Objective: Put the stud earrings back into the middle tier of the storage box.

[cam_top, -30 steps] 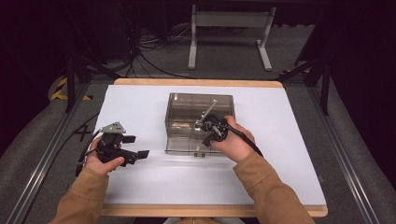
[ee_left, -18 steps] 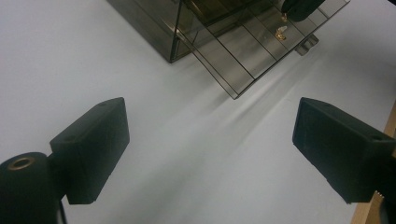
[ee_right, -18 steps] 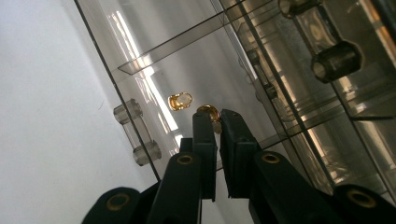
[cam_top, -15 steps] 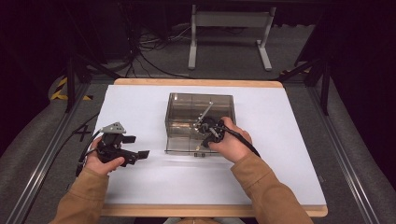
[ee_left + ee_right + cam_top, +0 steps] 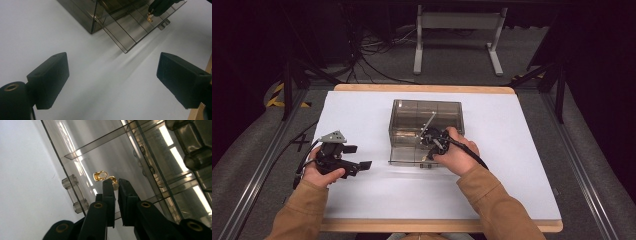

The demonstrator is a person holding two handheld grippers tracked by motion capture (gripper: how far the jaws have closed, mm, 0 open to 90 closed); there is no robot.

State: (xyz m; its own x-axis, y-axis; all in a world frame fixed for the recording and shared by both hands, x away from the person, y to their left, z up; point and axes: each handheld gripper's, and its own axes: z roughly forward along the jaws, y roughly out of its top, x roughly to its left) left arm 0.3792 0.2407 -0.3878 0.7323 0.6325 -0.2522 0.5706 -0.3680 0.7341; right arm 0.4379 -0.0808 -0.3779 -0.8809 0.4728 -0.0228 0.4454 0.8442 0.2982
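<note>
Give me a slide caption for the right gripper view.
Right claw, nearly closed, tips at two small gold rings on the clear plastic box.

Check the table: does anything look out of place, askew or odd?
Little stands out. The smoky clear plastic compartment box has its lid folded open flat on the white table, and two small gold ring-like pieces lie on that lid at the right tongs, not in a compartment.

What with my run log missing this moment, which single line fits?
left claw: open, empty, over table | right claw: just opening, tips at gold ring on box lid, grip unclear
</note>
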